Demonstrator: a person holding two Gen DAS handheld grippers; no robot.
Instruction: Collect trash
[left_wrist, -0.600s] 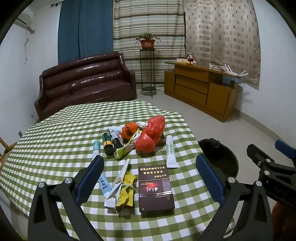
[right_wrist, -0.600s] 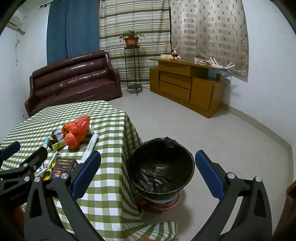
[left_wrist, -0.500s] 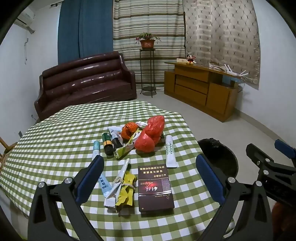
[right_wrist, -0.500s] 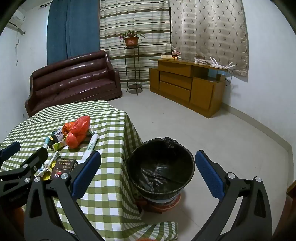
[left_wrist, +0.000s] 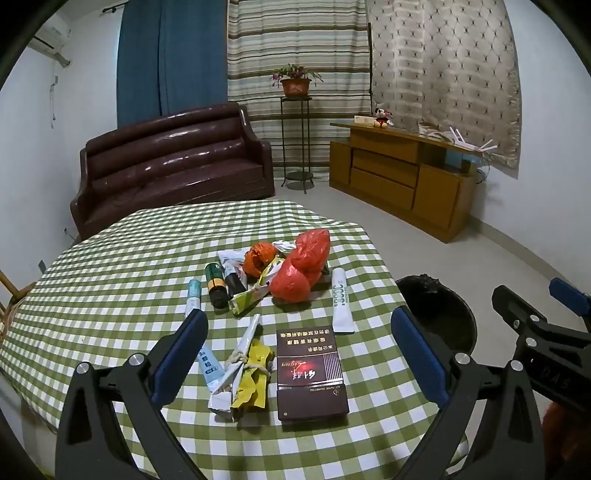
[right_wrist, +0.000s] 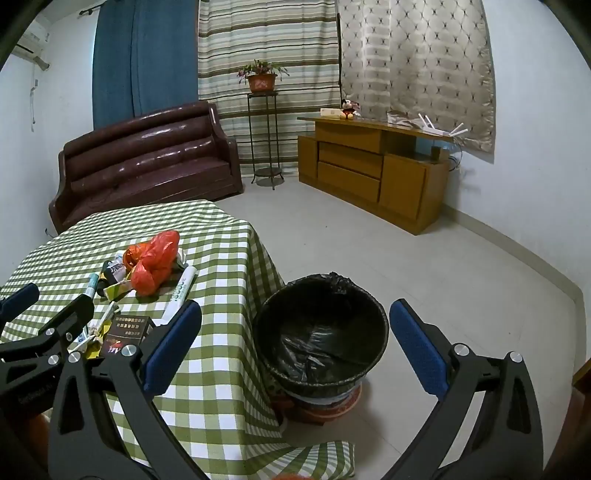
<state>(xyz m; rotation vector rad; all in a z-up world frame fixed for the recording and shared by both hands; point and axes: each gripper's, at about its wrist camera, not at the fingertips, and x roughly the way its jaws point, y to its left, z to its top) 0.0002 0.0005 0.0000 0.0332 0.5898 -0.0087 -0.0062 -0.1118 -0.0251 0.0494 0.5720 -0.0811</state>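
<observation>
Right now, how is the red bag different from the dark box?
The red bag is crumpled, lumpy and bright; the dark box is flat, stiff and maroon with printing. The bag sits in the far pile, the box nearer the left gripper. Both lie on the checked table.

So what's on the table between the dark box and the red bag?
Bare checkered cloth separates dark box from red bag, seen in the left wrist view.

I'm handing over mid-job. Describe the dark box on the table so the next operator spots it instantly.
On the green checked table, look at the near edge, in front of the red bags. The box lies flat there, right of a knotted yellow wrapper. It alone is a dark maroon rectangle with printed lettering.
</observation>
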